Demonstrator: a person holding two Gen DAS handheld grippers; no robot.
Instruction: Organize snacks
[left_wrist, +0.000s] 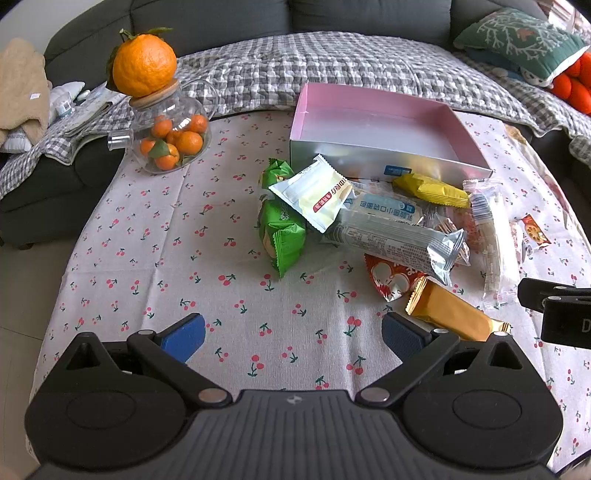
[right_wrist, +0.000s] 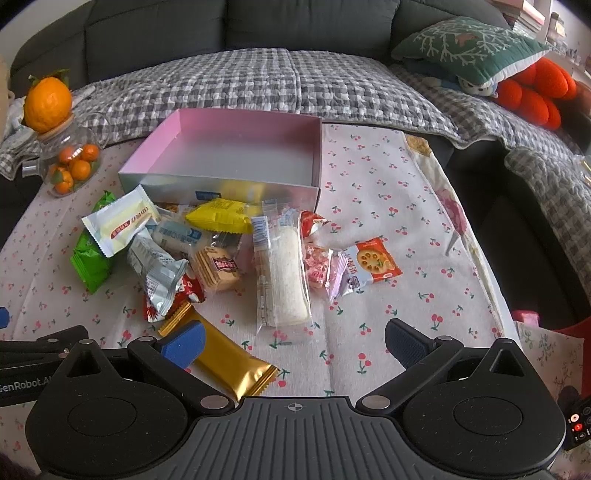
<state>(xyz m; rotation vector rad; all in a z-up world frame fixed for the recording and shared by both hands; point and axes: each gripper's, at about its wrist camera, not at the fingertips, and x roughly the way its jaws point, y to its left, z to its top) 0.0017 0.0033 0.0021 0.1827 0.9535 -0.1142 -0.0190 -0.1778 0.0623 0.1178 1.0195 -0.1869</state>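
A pile of wrapped snacks lies on the cherry-print tablecloth (left_wrist: 236, 295) in front of an empty pink-lined box (left_wrist: 373, 125), which also shows in the right wrist view (right_wrist: 236, 147). The pile holds a green pack (left_wrist: 280, 229), a white pack (left_wrist: 314, 192), a silver bar (left_wrist: 399, 240), a yellow pack (left_wrist: 428, 188), a gold bar (left_wrist: 450, 314) and a long clear-wrapped roll (right_wrist: 284, 277). My left gripper (left_wrist: 291, 336) is open and empty, just short of the pile. My right gripper (right_wrist: 295, 339) is open and empty, its left finger over the gold bar (right_wrist: 229, 365).
A glass teapot of small oranges (left_wrist: 170, 136) with a big orange (left_wrist: 144, 64) on its lid stands at the far left. A sofa with a checked blanket (left_wrist: 332, 62) and a green cushion (right_wrist: 469, 44) lies behind the table. The table edge runs along the right (right_wrist: 476, 258).
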